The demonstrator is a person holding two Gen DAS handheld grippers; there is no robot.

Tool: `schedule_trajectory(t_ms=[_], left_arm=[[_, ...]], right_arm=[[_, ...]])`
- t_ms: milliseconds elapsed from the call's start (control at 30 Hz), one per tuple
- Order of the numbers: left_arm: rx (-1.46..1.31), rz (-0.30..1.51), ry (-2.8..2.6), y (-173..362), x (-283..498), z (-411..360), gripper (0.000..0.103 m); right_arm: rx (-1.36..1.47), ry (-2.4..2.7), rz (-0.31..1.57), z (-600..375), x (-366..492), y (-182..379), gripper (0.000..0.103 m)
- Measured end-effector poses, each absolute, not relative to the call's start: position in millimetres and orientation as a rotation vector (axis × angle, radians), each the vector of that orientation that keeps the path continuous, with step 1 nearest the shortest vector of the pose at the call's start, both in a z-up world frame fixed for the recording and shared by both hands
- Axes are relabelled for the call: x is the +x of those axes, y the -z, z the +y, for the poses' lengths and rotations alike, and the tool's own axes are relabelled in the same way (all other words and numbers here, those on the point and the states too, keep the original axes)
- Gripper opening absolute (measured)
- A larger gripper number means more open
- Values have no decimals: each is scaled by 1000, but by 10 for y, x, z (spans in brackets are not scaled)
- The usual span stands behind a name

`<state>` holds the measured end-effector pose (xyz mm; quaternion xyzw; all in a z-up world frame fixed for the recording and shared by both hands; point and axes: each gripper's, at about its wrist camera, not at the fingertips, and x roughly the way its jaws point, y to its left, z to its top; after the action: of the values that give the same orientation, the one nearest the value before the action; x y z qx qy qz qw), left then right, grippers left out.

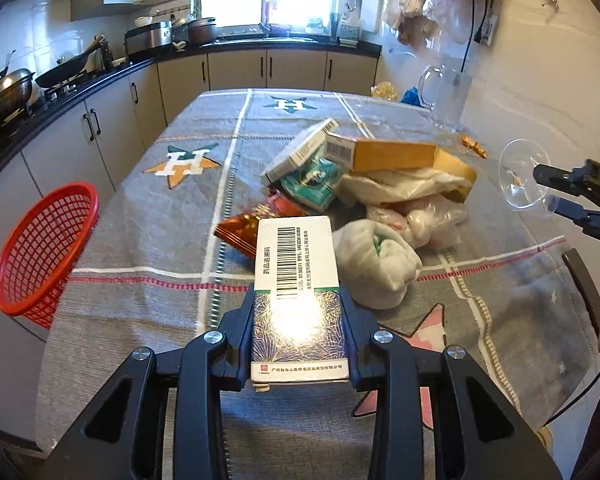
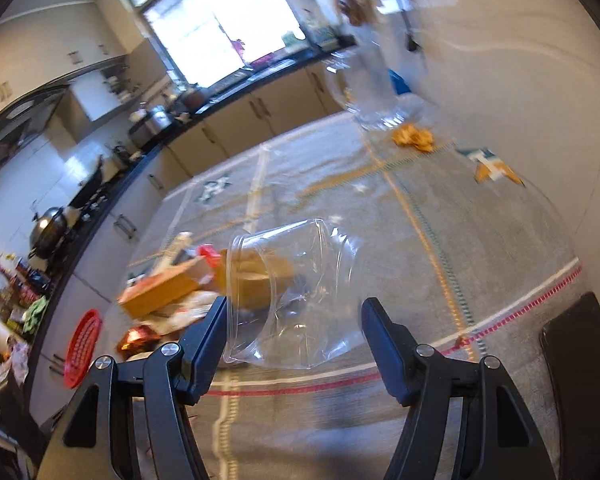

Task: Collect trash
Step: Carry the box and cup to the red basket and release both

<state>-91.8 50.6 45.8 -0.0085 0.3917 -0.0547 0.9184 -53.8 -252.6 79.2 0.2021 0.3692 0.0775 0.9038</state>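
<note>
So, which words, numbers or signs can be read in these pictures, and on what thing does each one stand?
"药品追溯码": beside the barcode on the medicine box held in the left gripper.
"H": on the star emblems of the tablecloth.
Digits beside that barcode, the red-logo line at the box's near end: too small to read surely.
Barcodes on the boxes in the trash pile: unreadable.
Right wrist view: blurred, nothing legible.

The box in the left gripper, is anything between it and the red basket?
Nothing visible is. The box sits clamped in the left gripper, the basket hangs off the table's left edge, and only bare tablecloth lies between. The trash pile is ahead and right.
</note>
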Motion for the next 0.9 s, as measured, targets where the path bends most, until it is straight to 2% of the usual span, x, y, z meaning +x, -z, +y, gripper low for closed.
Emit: schedule_trajectory(t_ms=[333, 900], left_arm=[[-42, 765, 36, -609, -946, 819, 34], [-131, 700, -190, -758, -1024, 2015, 34]], right_arm=[[344, -387, 770, -1782, -619, -1040, 72], [174, -637, 849, -196, -377, -1101, 72]])
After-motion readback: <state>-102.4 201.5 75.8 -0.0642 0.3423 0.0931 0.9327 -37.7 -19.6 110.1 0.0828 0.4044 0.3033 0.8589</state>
